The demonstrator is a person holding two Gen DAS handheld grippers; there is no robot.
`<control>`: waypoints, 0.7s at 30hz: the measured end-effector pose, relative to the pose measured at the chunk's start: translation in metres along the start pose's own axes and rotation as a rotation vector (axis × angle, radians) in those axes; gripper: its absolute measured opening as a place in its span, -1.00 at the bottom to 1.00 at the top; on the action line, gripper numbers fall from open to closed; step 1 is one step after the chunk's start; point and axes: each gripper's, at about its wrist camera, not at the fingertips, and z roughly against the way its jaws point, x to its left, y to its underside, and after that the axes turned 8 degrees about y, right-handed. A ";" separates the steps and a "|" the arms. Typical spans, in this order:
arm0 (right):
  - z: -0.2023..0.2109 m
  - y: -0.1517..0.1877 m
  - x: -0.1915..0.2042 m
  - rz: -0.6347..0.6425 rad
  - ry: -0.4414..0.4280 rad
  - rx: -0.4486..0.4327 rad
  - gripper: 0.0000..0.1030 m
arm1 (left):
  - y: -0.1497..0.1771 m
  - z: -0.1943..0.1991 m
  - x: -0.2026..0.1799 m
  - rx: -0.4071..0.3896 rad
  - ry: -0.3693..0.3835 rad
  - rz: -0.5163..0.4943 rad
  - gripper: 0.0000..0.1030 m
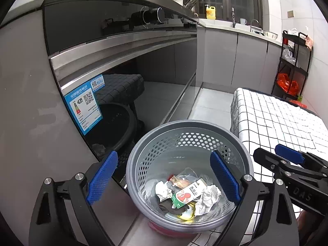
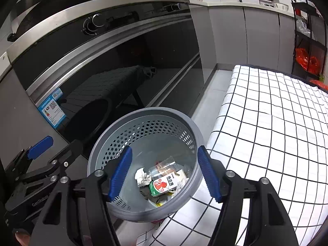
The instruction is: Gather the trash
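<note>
Grey bin [image 1: 190, 127] below both open tools.

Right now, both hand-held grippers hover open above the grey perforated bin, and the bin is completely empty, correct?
Not quite. The grey perforated bin isn't empty: the left wrist view shows crumpled paper, a green and white carton and a clear plastic cup inside. The rest holds: the left hand-held gripper and right hand-held gripper hover open above it.

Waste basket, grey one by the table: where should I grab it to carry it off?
Take the waste basket by its thick rolled rim, from above. It stands upright and open-topped, too wide to span, so one finger goes inside and one outside; the near edge looks easiest.
</note>
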 end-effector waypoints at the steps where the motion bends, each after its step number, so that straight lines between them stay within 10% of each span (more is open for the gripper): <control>1: 0.001 0.001 0.000 -0.001 0.002 -0.002 0.24 | 0.000 0.001 0.000 -0.001 -0.001 0.000 0.78; 21: 0.013 0.012 -0.009 -0.025 0.022 -0.013 0.34 | 0.005 0.011 0.007 -0.028 -0.013 0.021 0.87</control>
